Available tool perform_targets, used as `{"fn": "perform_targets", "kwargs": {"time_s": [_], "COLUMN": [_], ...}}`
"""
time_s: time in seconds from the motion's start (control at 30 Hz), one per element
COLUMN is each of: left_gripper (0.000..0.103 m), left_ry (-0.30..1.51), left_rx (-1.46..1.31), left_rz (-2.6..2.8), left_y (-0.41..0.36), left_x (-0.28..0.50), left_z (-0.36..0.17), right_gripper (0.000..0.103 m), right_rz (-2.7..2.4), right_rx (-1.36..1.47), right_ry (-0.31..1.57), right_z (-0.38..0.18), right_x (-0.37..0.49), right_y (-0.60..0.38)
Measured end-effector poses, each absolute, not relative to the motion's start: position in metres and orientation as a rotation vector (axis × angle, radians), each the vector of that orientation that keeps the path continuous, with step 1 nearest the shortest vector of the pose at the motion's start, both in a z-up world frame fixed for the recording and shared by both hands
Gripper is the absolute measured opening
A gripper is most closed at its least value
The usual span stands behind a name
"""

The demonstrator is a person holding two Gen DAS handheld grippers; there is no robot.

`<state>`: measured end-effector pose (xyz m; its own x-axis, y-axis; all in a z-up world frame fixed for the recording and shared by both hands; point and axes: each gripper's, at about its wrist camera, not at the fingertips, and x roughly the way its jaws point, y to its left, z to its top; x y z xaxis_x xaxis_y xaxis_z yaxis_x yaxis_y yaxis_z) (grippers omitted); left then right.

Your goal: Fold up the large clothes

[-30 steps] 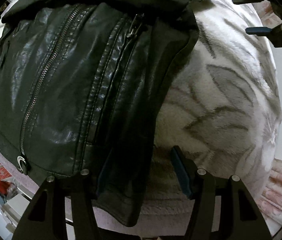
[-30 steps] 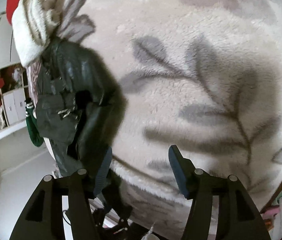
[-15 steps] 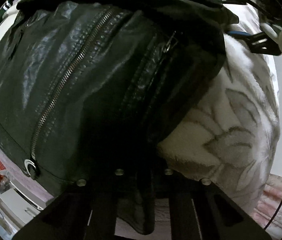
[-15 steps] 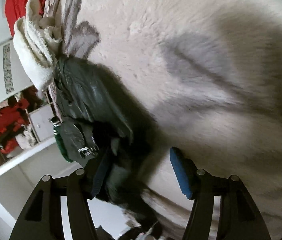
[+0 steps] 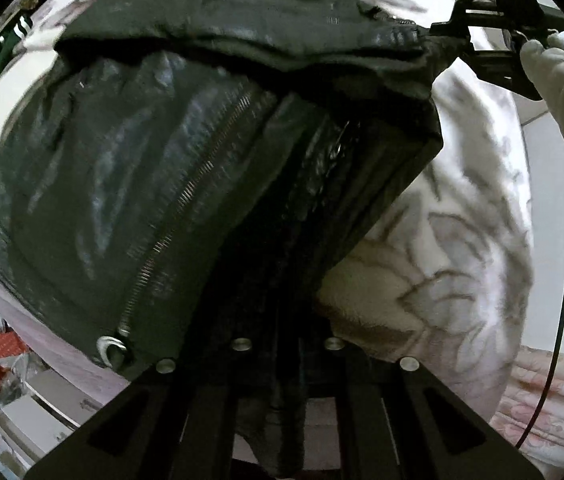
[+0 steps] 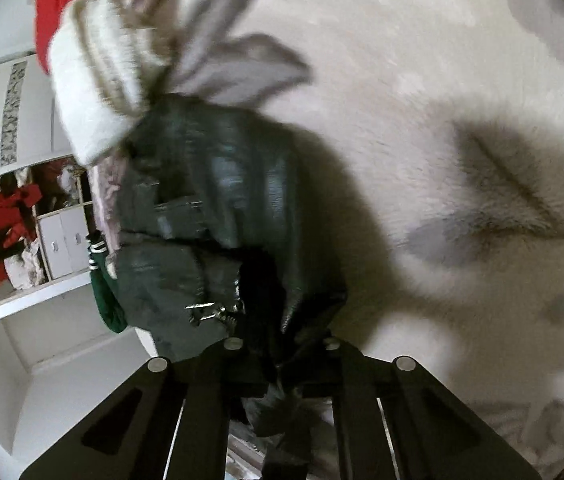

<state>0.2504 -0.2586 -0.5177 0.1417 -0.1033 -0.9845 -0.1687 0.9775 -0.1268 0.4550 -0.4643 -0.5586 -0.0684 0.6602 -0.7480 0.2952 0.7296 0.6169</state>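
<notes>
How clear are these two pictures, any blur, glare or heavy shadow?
Left wrist view: fisheye bending, motion blur on the blanket, sheen streaks on the jacket, gripper base in darkness. Right wrist view: blurred throughout, with the jacket casting a dark shadow on the blanket.

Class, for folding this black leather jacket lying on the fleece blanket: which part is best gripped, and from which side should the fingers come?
Grip the black leather jacket along its loose front edge beside the zipper, one gripper near the hem, one near the collar. Come from above, at the open side over the fleece blanket: that edge is thin, free and liftable. The left gripper and right gripper look pinched shut on such edges.
</notes>
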Motion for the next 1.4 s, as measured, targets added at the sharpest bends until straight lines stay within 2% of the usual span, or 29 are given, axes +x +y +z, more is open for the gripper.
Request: {"fn": "perform_targets", "kwargs": {"time_s": [0.23, 0.33, 0.53, 0.7, 0.87, 1.0, 1.13, 1.2, 1.27, 1.3, 1.37, 1.4], "left_gripper": [0.003, 0.003, 0.003, 0.003, 0.003, 0.004, 0.009, 0.013, 0.017, 0.017, 0.017, 0.017], "left_ry": [1.342, 1.314, 1.281, 1.267, 1.31, 1.349, 1.362, 1.374, 1.358, 1.345, 1.314, 1.302], "left_rx": [-0.252, -0.281, -0.355, -0.379, -0.442, -0.481, -0.527, -0.505, -0.434, -0.399, -0.375, -0.388], "left_rz": [0.034, 0.049, 0.111, 0.159, 0.195, 0.186, 0.157, 0.167, 0.194, 0.204, 0.216, 0.215], "left_y": [-0.226, -0.186, -0.096, -0.033, 0.037, 0.063, 0.071, 0.071, 0.07, 0.07, 0.074, 0.076], "left_x": [0.242, 0.242, 0.259, 0.279, 0.298, 0.3, 0.298, 0.298, 0.298, 0.299, 0.298, 0.299], "left_z": [-0.454, -0.433, -0.434, -0.454, -0.497, -0.53, -0.534, -0.523, -0.505, -0.496, -0.476, -0.469], "right_gripper": [0.007, 0.007, 0.006, 0.006, 0.006, 0.006, 0.007, 0.014, 0.036, 0.04, 0.055, 0.057], "right_rz": [0.42, 0.439, 0.449, 0.41, 0.333, 0.311, 0.285, 0.296, 0.375, 0.402, 0.404, 0.399], "right_rx": [0.629, 0.563, 0.386, 0.278, 0.14, 0.038, -0.078, -0.048, 0.04, 0.085, 0.151, 0.173], "right_ry": [1.596, 1.582, 1.58, 1.6, 1.639, 1.663, 1.696, 1.711, 1.72, 1.718, 1.713, 1.706], "right_z": [-0.47, -0.437, -0.398, -0.408, -0.451, -0.484, -0.511, -0.509, -0.494, -0.485, -0.464, -0.456], "right_x": [0.46, 0.465, 0.482, 0.504, 0.524, 0.53, 0.528, 0.527, 0.526, 0.524, 0.519, 0.516], "right_y": [-0.411, -0.37, -0.247, -0.147, -0.059, -0.01, 0.018, 0.014, 0.001, -0.008, -0.035, -0.048]}}
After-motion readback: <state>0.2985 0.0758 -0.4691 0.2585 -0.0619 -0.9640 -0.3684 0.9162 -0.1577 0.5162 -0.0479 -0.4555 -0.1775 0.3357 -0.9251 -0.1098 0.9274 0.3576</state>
